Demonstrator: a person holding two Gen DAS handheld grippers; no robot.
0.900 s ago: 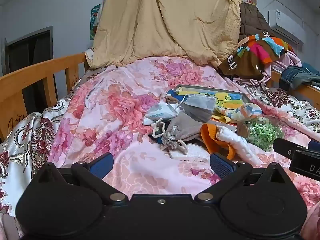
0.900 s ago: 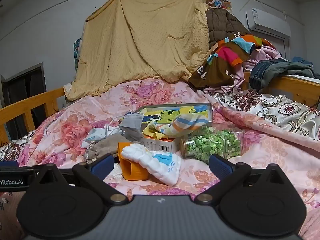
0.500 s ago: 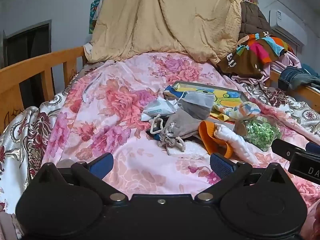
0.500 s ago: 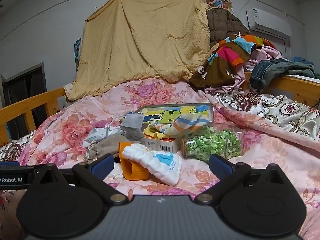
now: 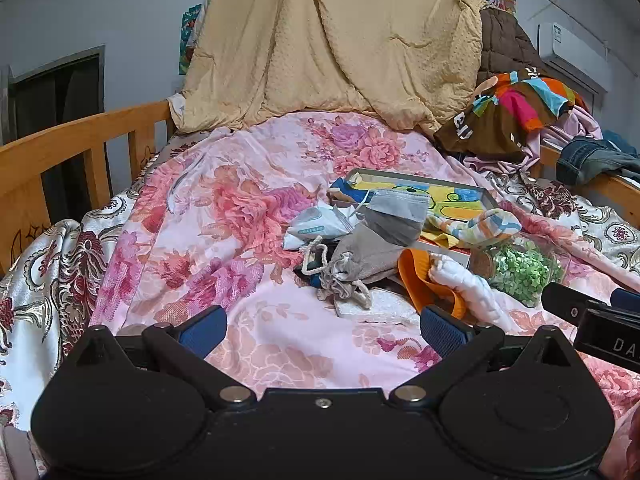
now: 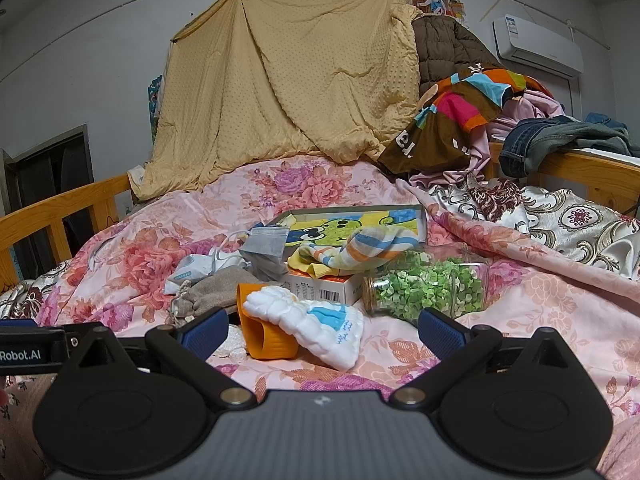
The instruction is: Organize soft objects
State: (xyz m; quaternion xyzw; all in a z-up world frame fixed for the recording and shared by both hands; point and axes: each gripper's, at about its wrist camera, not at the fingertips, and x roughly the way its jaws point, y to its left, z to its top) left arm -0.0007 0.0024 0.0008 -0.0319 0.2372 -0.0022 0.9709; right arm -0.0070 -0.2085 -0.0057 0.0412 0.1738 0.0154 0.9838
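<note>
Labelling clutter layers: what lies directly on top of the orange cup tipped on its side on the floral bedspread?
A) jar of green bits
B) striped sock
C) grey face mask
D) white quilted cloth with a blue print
D: in the right wrist view the white quilted cloth with a blue print drapes over the orange cup; the mask, sock and jar lie farther back.

A bed with a wooden rail [image 5: 80,136] holds everything. A pink flower sheet [image 5: 248,200] covers it. A flat picture box [image 6: 352,224] lies in the middle. In front of the box sit a white and orange carton [image 6: 332,286], a grey pouch [image 6: 208,296] and an orange cup [image 6: 264,332]. A jar of green bits [image 6: 428,288] lies to the right of the carton.
</note>
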